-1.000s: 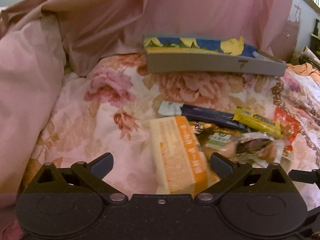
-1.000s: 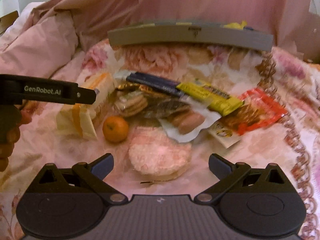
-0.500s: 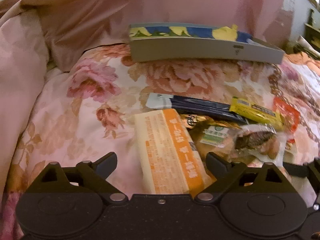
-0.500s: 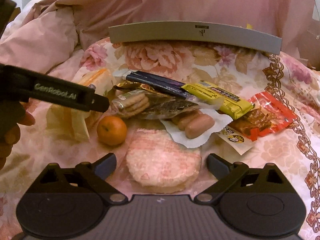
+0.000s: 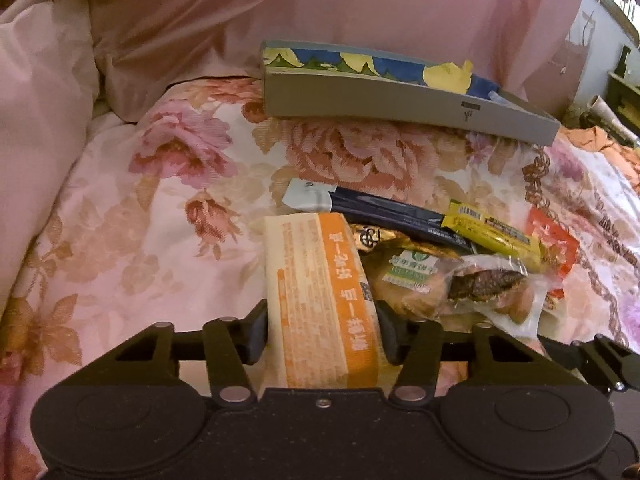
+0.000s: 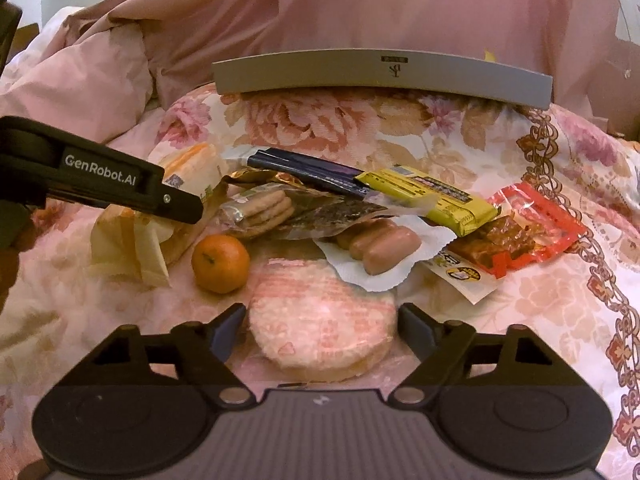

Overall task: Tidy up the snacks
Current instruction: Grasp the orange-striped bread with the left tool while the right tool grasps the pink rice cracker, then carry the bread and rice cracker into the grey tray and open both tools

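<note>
We see the snacks heaped on the floral bedspread: an orange-and-cream packet (image 5: 320, 300) lying lengthwise at the left, a mandarin (image 6: 220, 263) just right of it, and a round pink wrapped cake (image 6: 322, 330) nearest us. Behind lie biscuits (image 6: 266, 208), sausages (image 6: 384, 248) on white paper, a dark bar (image 6: 304, 170), a yellow bar (image 6: 428, 196) and a red packet (image 6: 528, 236). The grey tray (image 6: 384, 76) sits beyond them.

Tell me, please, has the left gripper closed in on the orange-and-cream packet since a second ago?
Yes. The left gripper, earlier wide of the orange-and-cream packet on both sides, is closing, its fingers now against the packet's edges.
</note>
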Demonstrator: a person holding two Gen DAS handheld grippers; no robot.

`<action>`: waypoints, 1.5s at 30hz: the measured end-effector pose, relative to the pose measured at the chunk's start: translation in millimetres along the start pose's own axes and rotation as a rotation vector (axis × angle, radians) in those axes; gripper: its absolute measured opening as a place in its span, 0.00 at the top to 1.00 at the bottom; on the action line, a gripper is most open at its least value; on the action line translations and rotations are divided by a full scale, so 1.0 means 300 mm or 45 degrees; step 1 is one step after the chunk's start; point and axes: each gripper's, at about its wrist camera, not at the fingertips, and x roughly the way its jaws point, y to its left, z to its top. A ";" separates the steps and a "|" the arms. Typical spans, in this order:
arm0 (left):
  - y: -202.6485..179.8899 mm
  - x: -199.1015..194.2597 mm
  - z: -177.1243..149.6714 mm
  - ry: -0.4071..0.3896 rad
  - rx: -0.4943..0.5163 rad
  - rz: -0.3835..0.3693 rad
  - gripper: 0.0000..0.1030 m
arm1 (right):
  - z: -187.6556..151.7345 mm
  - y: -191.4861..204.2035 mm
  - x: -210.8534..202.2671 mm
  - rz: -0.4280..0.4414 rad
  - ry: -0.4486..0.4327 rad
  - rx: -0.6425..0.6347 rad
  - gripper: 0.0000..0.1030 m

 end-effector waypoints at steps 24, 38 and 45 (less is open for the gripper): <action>-0.023 -0.015 -0.059 0.099 -0.005 0.006 0.50 | -0.017 0.011 -0.016 0.022 0.018 -0.051 0.26; -0.045 -0.098 -0.072 0.103 -0.159 -0.042 0.52 | 0.005 0.035 -0.138 0.014 -0.081 -0.134 0.26; -0.045 -0.155 -0.056 0.028 -0.218 -0.027 0.52 | 0.037 0.044 -0.195 -0.002 -0.232 -0.176 0.26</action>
